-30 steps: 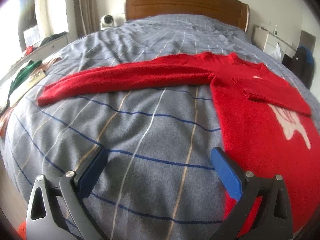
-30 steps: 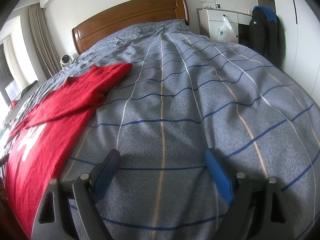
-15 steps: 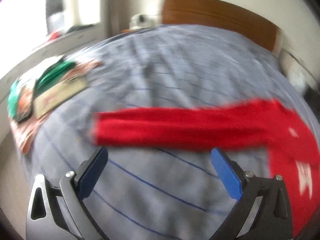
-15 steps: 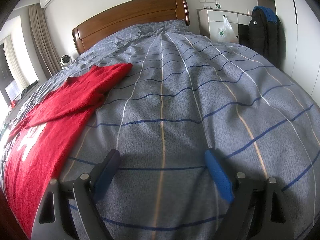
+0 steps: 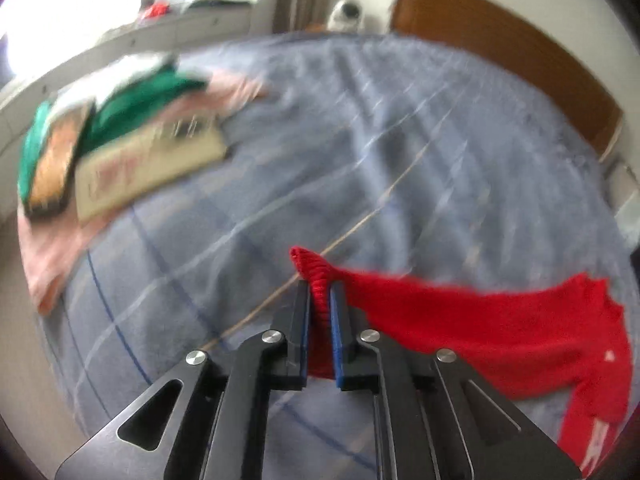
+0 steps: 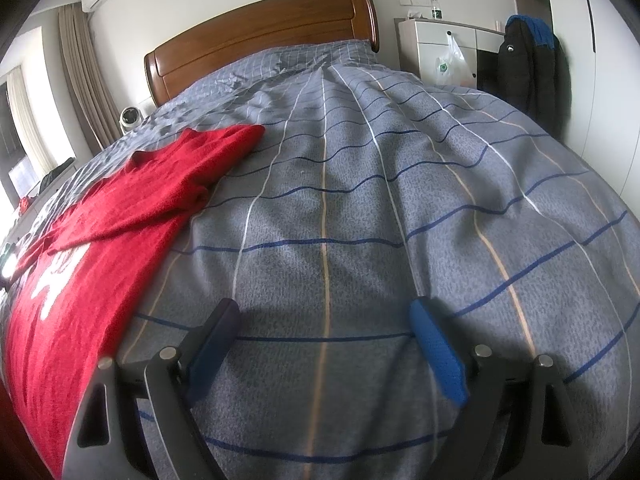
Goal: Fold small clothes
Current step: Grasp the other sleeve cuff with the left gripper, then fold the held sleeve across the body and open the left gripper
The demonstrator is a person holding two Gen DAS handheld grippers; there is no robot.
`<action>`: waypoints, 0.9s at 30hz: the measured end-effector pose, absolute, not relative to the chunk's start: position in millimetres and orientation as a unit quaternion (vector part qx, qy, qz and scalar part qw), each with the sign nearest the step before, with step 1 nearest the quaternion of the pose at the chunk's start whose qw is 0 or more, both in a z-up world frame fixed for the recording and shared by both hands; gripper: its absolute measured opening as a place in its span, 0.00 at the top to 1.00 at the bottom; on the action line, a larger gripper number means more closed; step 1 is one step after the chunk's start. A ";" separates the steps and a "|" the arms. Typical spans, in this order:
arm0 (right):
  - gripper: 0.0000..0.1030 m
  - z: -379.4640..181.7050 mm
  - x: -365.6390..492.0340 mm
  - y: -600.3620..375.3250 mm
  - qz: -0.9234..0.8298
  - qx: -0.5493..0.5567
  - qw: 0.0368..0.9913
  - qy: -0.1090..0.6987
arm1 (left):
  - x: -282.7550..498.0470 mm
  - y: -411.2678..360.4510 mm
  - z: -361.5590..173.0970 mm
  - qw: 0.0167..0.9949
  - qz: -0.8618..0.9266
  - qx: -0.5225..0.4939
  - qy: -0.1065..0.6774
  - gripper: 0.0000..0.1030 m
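Left claw (image 5: 319,300) clenched on the cuff of the red sweater's sleeve (image 5: 460,312); best carried low across the sweater body (image 6: 80,264) on the bed (image 6: 360,200); right claw (image 6: 324,344) released, hovering over bare cover.

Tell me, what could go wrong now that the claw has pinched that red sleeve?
The left gripper pinches only the cuff end of the red sweater, so the knit could slip out or stretch if pulled. The right gripper hangs open over bare bedspread, holding nothing down, so the whole sweater may drag instead of folding. The already folded sleeve might shift too.
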State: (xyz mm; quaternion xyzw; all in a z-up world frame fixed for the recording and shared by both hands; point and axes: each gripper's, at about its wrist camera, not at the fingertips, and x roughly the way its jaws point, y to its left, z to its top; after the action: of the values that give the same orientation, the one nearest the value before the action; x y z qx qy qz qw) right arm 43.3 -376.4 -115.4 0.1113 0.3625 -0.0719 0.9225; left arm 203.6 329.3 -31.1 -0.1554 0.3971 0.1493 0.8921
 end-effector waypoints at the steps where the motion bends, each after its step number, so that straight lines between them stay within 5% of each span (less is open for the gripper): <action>1: 0.16 -115.3 43.2 -376.6 -0.071 0.112 0.923 0.362 | 204.9 320.4 -17.9 0.900 0.137 -0.147 0.386 0.93; 10: 0.15 -116.6 42.8 -376.5 -0.069 0.114 0.925 0.356 | 215.5 100.8 115.8 0.953 -0.088 -0.032 0.288 0.93; 18: 0.15 -116.9 42.7 -376.0 -0.069 0.114 0.925 0.356 | 211.1 -86.1 74.8 0.924 -0.225 0.015 0.310 0.91; 20: 0.15 -116.8 42.6 -376.3 -0.069 0.114 0.925 0.356 | 207.7 -117.7 44.5 0.903 -0.255 0.028 0.346 0.81; 21: 0.15 -116.8 42.6 -376.3 -0.069 0.114 0.925 0.356 | 203.6 -130.0 27.2 0.892 -0.261 0.040 0.368 0.67; 25: 0.15 -116.8 42.5 -376.4 -0.069 0.114 0.925 0.356 | 162.9 -134.1 -14.8 0.866 -0.282 0.084 0.405 0.52; 27: 0.15 -116.8 42.3 -376.1 -0.068 0.115 0.925 0.355 | 141.4 -115.8 -22.9 0.865 -0.283 0.105 0.401 0.35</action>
State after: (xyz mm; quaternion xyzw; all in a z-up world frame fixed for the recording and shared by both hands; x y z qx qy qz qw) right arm 42.3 -376.1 -116.8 0.1147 0.3548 -0.0682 0.9254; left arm 141.4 -115.8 -22.9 0.1045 0.4012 -0.2830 0.8649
